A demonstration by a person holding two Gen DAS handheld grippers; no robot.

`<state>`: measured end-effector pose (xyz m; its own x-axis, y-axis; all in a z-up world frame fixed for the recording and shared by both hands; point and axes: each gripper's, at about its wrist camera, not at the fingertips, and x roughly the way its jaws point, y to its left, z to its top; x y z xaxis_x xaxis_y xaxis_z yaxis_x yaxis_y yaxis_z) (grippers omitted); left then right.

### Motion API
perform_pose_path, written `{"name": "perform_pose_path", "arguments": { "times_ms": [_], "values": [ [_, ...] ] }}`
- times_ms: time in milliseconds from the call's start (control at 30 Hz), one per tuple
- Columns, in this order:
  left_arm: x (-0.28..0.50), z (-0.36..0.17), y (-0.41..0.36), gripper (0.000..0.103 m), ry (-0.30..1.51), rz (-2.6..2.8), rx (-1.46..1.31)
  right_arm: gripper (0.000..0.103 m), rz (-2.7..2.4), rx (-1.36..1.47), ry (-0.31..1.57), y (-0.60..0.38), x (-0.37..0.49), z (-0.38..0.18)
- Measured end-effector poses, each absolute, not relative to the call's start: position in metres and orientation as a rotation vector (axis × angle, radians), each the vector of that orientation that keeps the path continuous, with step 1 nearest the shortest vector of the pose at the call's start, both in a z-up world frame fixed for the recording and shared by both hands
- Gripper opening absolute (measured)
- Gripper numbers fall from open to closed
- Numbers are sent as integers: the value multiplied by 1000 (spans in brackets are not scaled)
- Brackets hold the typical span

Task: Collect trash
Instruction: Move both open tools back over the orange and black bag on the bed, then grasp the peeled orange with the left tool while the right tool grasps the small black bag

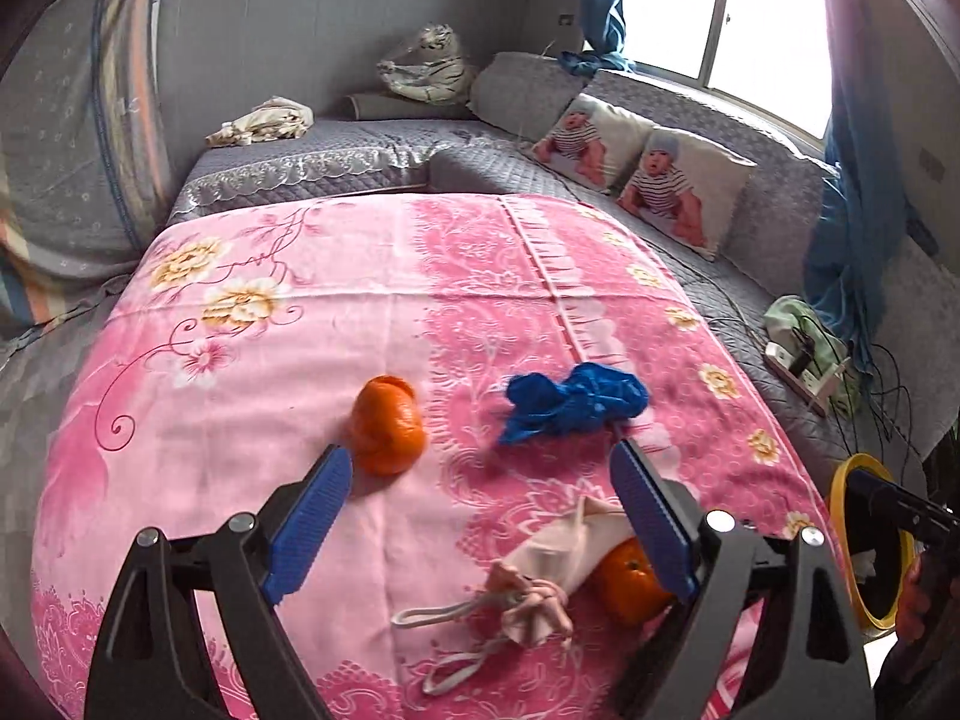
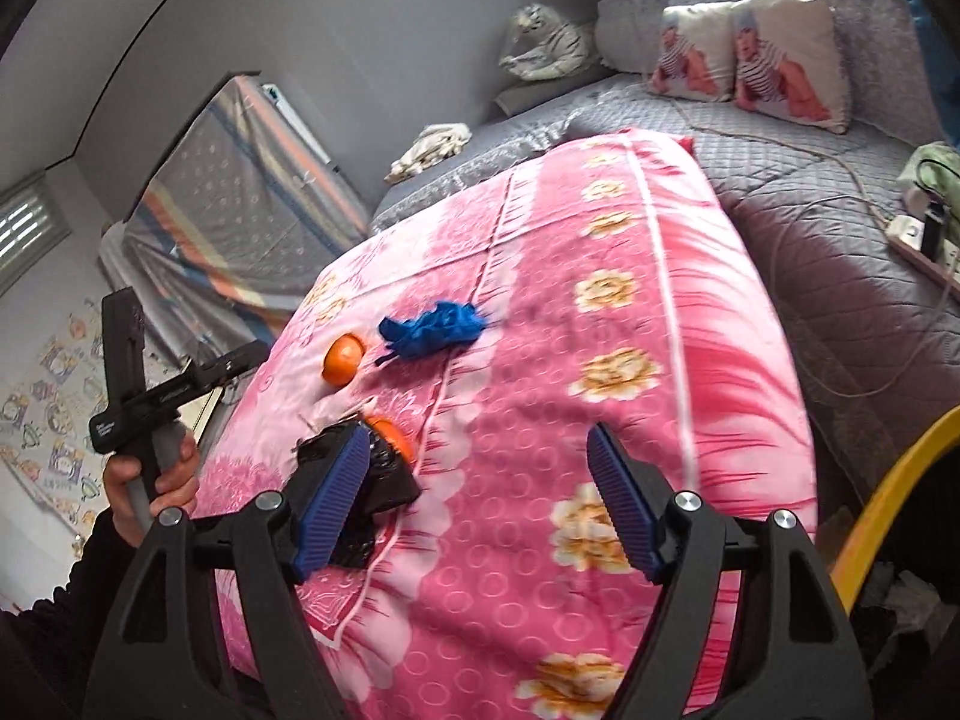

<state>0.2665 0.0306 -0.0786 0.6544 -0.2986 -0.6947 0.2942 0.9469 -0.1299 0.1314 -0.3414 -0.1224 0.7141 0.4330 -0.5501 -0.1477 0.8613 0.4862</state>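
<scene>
On the pink flowered blanket [image 1: 270, 360] lie an orange peel [image 1: 387, 432], a crumpled blue plastic bag [image 1: 573, 399], a pale pink cloth pouch with strings [image 1: 540, 576] and an orange [image 1: 630, 582] beside it. My left gripper [image 1: 480, 480] is open and empty above the pouch, between peel and blue bag. My right gripper [image 2: 480, 462] is open and empty over the blanket. In the right wrist view the peel [image 2: 343, 358], blue bag [image 2: 433, 327] and orange [image 2: 396, 438] lie to its left, and the left gripper's black fingers [image 2: 360, 480] cover the pouch.
A yellow-rimmed bin [image 1: 870, 546] stands off the blanket's right edge, also at the right wrist view's edge [image 2: 888, 492]. A grey quilted sofa bed [image 1: 690, 240] carries baby-print cushions [image 1: 678, 186], a plush tiger [image 1: 429, 66] and a power strip with cables [image 1: 804, 360].
</scene>
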Motion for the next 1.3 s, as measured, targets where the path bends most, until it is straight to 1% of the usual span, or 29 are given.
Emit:
{"name": "perform_pose_path", "arguments": {
  "times_ms": [167,333,933,1033,1067,1100,1133,1200,1267,1300],
  "values": [
    [284,-100,53,85,834,-278,-34,71,414,362,776,-288,148,-129],
    [298,-115,63,85,862,-249,-38,72,449,296,807,-260,153,-132],
    [347,-144,54,84,920,-250,-20,72,497,268,867,-234,182,-146],
    [354,-150,52,84,933,-249,-23,71,502,267,875,-232,186,-150],
    [356,-151,50,84,934,-247,-19,69,504,268,878,-231,187,-151],
    [358,-151,50,84,933,-247,-15,64,504,265,881,-230,189,-152],
    [359,-152,48,82,934,-248,-14,63,506,261,884,-229,189,-154],
    [362,-155,46,74,945,-257,-13,56,508,251,884,-228,190,-156],
    [364,-159,42,70,952,-258,-1,55,508,240,881,-227,189,-157],
    [365,-161,40,66,954,-255,6,53,508,240,881,-228,189,-157]
  ]
}}
